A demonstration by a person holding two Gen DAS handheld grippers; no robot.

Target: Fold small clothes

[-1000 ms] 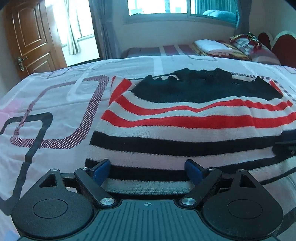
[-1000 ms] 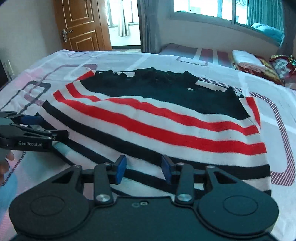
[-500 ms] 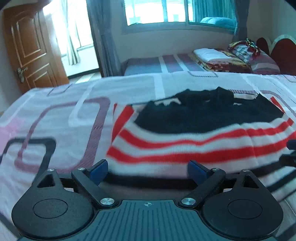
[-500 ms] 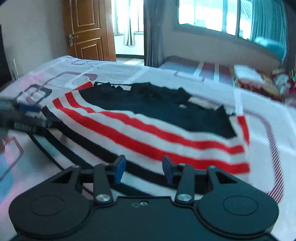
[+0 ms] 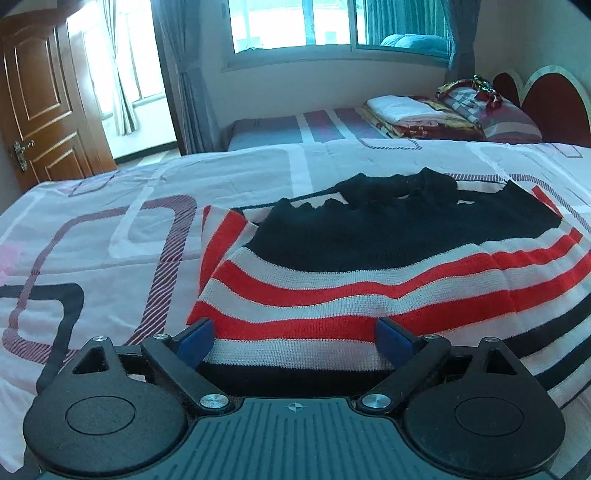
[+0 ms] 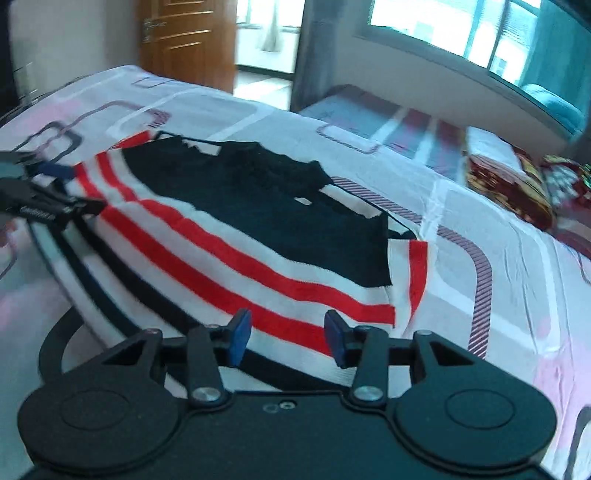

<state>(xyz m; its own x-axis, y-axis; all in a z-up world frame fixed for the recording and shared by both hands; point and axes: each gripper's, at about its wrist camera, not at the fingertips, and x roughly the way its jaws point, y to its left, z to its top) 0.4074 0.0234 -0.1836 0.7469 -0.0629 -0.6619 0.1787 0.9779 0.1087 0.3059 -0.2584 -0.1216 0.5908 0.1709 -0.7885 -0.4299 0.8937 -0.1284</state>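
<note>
Both claws wide, empty: left claw (image 5: 295, 341), right claw (image 6: 286, 334) over striped sweater (image 5: 369, 280); lettering blurred.

A striped sweater (image 6: 236, 236), black at the top with red, white and black bands below, lies spread on a bed (image 6: 498, 302) with a pale patterned cover. The right claw (image 6: 286, 334) hangs over the sweater's lower edge, its blue pads apart with nothing pinched between them. At the left edge, the left claw (image 6: 55, 184) reaches in at the sweater's side, blurred. A wooden door (image 6: 184, 37) and a window (image 6: 461, 33) stand behind.
</note>
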